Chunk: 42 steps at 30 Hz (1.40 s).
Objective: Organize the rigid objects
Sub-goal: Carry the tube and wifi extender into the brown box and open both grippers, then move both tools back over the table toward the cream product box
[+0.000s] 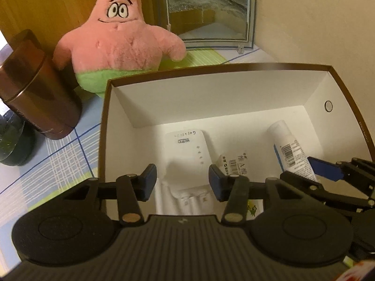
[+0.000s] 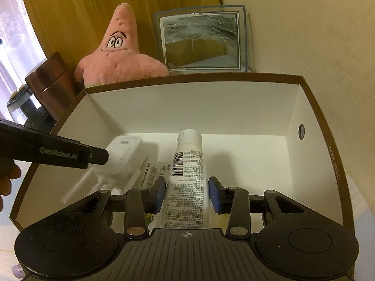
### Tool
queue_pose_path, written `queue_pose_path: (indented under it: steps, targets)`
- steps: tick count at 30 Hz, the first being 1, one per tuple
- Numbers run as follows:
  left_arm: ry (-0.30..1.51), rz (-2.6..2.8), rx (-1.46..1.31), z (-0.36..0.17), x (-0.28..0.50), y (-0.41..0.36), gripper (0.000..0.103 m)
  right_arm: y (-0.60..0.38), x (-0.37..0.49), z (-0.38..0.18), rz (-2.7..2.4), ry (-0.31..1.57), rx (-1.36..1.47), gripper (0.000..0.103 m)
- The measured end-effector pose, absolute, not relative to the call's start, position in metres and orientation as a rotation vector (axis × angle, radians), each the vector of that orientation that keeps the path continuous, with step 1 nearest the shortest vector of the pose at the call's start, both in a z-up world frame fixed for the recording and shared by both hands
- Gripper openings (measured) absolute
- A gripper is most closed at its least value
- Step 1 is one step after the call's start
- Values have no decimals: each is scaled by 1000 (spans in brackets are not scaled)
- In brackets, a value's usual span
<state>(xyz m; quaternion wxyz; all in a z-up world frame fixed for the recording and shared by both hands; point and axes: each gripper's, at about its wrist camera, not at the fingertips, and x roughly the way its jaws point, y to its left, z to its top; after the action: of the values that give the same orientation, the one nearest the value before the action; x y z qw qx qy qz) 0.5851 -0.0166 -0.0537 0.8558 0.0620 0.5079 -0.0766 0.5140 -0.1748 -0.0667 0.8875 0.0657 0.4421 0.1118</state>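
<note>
A brown-rimmed white box [image 1: 234, 66] [image 2: 192, 77] holds a white WiFi plug device [image 1: 187, 154] [image 2: 124, 157], a white tube with printed text [image 1: 293, 149] [image 2: 187, 180] and a small labelled packet [image 1: 236, 164] [image 2: 154, 171]. My left gripper [image 1: 182, 182] is open above the WiFi device, which lies between its fingers without touching the pads. My right gripper [image 2: 186, 194] is open with its blue pads on either side of the tube, a small gap showing on each side. The right gripper's finger also shows in the left wrist view [image 1: 325, 168].
A pink star plush [image 1: 121, 44] [image 2: 119, 53] sits behind the box. A brown cylindrical canister [image 1: 35, 91] [image 2: 51, 82] stands at the left. A framed picture [image 1: 208, 11] [image 2: 201, 39] leans on the wall. A checked tablecloth [image 1: 58, 164] covers the table.
</note>
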Motion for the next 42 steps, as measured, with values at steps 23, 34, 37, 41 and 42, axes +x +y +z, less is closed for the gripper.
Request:
queue_pose_path:
  steps: [23, 34, 37, 41, 42]
  targets:
    - [1035, -150, 70, -38, 540, -2, 48, -176, 498, -53, 262, 909, 174, 56]
    - [959, -147, 31, -9, 502, -1, 48, -198, 463, -26, 318, 869, 184, 57]
    - [938, -139, 25, -1, 485, 0, 48, -205, 450, -18, 338, 858, 191, 57]
    - [922, -125, -3, 7, 465, 5, 48, -210, 433, -10, 361, 850, 174, 57]
    - [918, -122, -8, 9, 460, 6, 48, -211, 429, -9, 367, 847, 172, 57]
